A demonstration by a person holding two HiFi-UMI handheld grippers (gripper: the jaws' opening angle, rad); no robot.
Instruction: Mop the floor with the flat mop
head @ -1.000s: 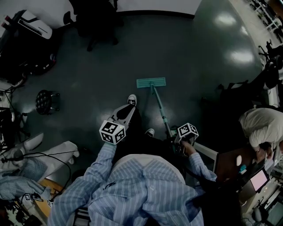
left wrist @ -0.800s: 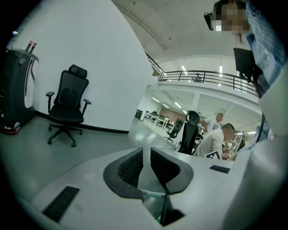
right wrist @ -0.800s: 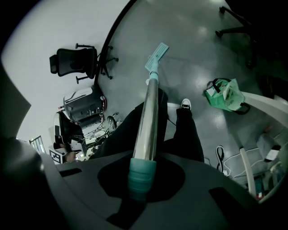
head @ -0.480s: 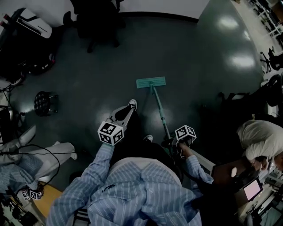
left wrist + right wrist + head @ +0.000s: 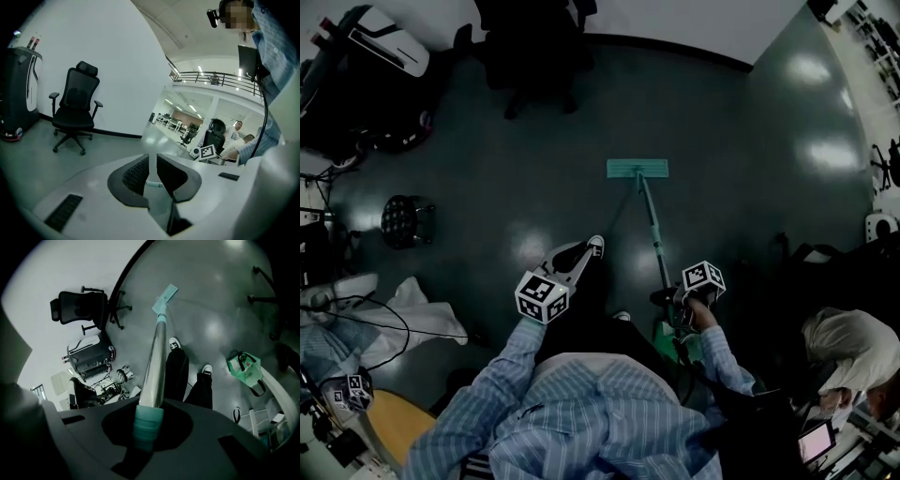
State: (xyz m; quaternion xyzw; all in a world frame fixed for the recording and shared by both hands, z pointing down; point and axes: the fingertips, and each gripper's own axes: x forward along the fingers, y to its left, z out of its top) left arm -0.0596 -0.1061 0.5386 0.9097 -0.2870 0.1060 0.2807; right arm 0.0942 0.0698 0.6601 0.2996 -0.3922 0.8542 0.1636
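The flat mop's teal head (image 5: 637, 169) lies flat on the dark floor ahead of me. Its metal pole (image 5: 654, 239) slants back to my right gripper (image 5: 672, 305), which is shut on the mop handle. In the right gripper view the teal grip (image 5: 147, 425) sits between the jaws, and the pole (image 5: 154, 362) runs up to the mop head (image 5: 165, 297). My left gripper (image 5: 574, 255) hangs over my left shoe, away from the pole. Its jaws stand almost together with nothing between them (image 5: 152, 176).
A black office chair (image 5: 530, 47) stands by the far wall, with a white machine (image 5: 384, 52) at the far left. A round black stool (image 5: 401, 217) and cables (image 5: 394, 323) lie left. A green bag (image 5: 243, 369) sits by my right foot. A seated person (image 5: 848, 347) is at the right.
The mop head has slid a little farther ahead and right, and my feet have shifted. The right gripper keeps its hold on the handle; the left stays empty.
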